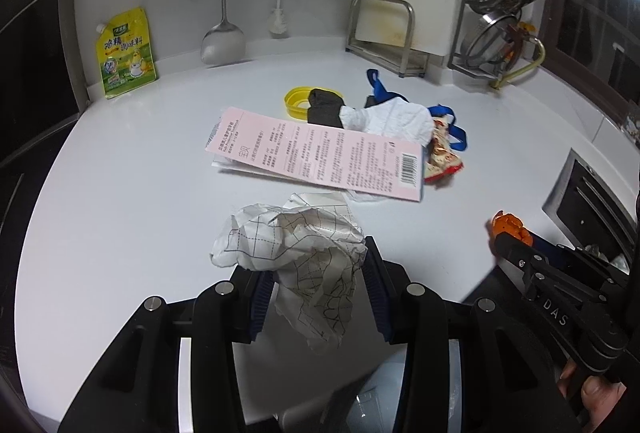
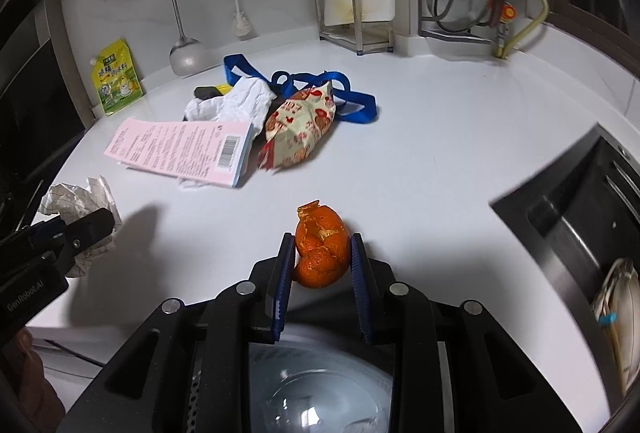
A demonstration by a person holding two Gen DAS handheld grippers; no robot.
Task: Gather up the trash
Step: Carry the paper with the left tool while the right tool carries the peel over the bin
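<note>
My left gripper [image 1: 316, 261] is shut on a crumpled sheet of grid-lined paper [image 1: 288, 237], lifted just above the white counter [image 1: 140, 193]. The right wrist view shows the same paper [image 2: 76, 197] at the far left. My right gripper [image 2: 322, 245] is shut on a torn orange peel [image 2: 320, 229], which also appears at the right of the left wrist view [image 1: 508, 223]. Farther back lie a pink printed card pack [image 1: 320, 153], a crumpled white tissue [image 1: 392, 119], a red-patterned snack wrapper [image 2: 300, 125], a blue strap [image 2: 356, 105] and a yellow lid [image 1: 296, 101].
A steel sink [image 2: 580, 201] is sunk into the counter on the right. A yellow-green seasoning pouch [image 1: 126, 53] leans on the back wall, under hanging ladles. A metal rack [image 1: 384, 33] and a dish drainer [image 1: 508, 13] stand at the back right. A pale round container [image 2: 320, 385] shows below my right fingers.
</note>
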